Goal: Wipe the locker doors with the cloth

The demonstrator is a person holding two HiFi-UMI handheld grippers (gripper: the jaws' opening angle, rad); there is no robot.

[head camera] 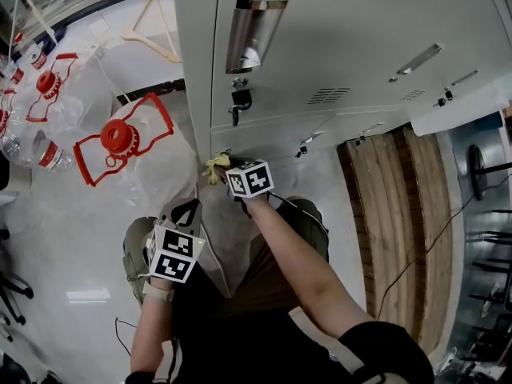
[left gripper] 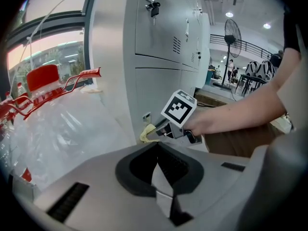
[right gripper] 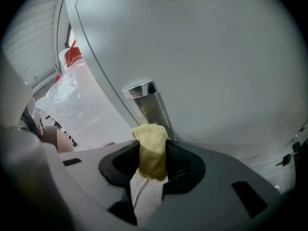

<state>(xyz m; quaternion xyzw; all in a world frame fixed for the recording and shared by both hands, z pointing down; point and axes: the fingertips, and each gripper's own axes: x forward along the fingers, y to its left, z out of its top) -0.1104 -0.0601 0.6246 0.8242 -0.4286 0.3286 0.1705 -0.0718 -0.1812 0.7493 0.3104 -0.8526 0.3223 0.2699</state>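
Clear jugs (head camera: 120,142) with red caps stand on the floor at left. The left tongs (head camera: 186,213) hang closed and empty beside them. The right tongs (head camera: 224,169) pinch a yellow cloth (head camera: 214,167), its tip at the locker door (head camera: 336,38), just below a chrome handle (right gripper: 144,102).

Left gripper (left gripper: 158,159) closed, empty; right gripper (right gripper: 152,163) around cloth (right gripper: 150,139)
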